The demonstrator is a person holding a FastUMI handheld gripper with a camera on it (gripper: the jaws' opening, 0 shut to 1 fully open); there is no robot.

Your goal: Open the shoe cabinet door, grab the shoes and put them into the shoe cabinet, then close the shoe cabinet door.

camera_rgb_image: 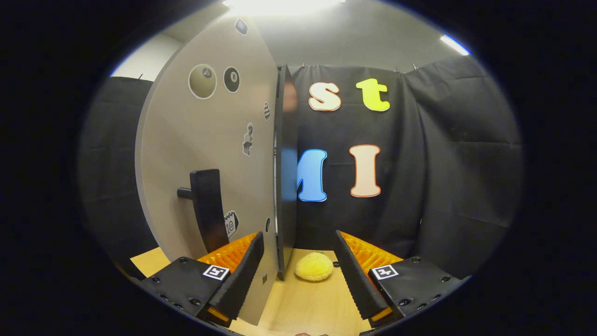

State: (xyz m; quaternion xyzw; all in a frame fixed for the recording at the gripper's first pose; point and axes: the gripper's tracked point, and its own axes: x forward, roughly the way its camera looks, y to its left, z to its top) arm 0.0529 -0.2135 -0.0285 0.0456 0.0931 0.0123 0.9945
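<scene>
**Shoe cabinet door ajar, tool spread wide at its edge**

The shoe cabinet door, a pale grey flat panel with several round and small stickers on its face, stands upright and swung partly out, its free edge reaching down between the two fingers of the tool. A dark, upright bar handle juts from the door's face on a short peg, just beyond the left finger. Right behind the door's edge runs the dark, narrow front edge of the cabinet body, upright and close beside the panel; whether the two touch cannot be told.

The tool is spread wide and grips nothing. Its left finger lies against or just in front of the lower part of the door, its right finger well apart on the other side.

A small, rounded, fuzzy yellow slipper-like shoe lies on the light wooden desk, just ahead of the fingers and between them, near the foot of the cabinet edge. Black cloth hangs as the wall beyond.
</scene>
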